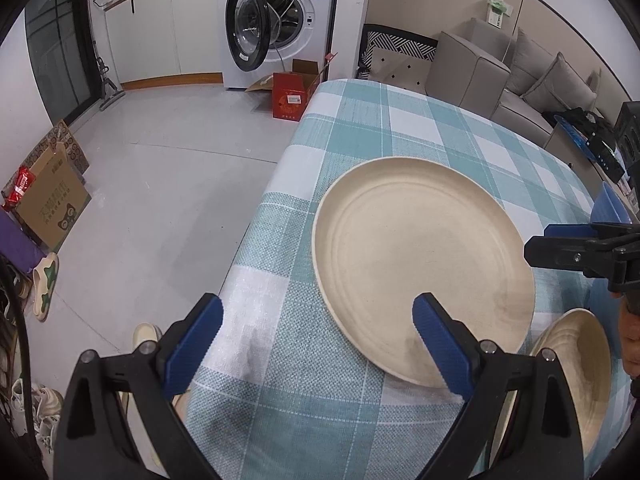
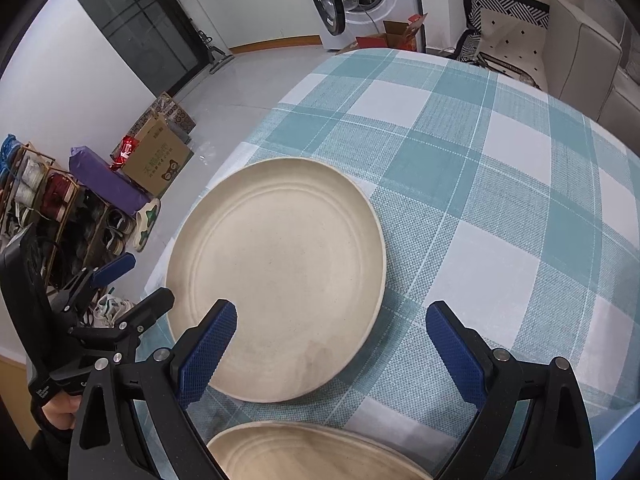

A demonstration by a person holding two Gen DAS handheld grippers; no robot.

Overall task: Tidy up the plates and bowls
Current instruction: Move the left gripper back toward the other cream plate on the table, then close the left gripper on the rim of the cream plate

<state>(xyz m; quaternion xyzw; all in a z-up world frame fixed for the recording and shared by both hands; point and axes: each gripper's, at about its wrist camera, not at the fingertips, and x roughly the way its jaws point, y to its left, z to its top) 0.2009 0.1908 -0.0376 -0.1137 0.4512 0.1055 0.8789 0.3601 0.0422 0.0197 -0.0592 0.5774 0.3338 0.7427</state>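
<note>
- Left gripper (image 1: 318, 344), fingers spread wide and holding nothing, hovers over the table's near edge; its right blue pad (image 1: 440, 348) overlaps the 6 o'clock rim of a large cream plate (image 1: 420, 272).
- Right gripper (image 2: 332, 354) is likewise released and empty, its left pad (image 2: 206, 354) above the same plate's 7 o'clock rim.
- Large plate lies flat on the teal-and-white checked tablecloth (image 2: 500, 184), near the table's left edge.
- Second cream dish (image 2: 316, 454), plate or bowl unclear, sits just beside it at 6 o'clock in the right wrist view.
- Washing machine (image 1: 280, 20), door open, stands at 12 o'clock.
</note>
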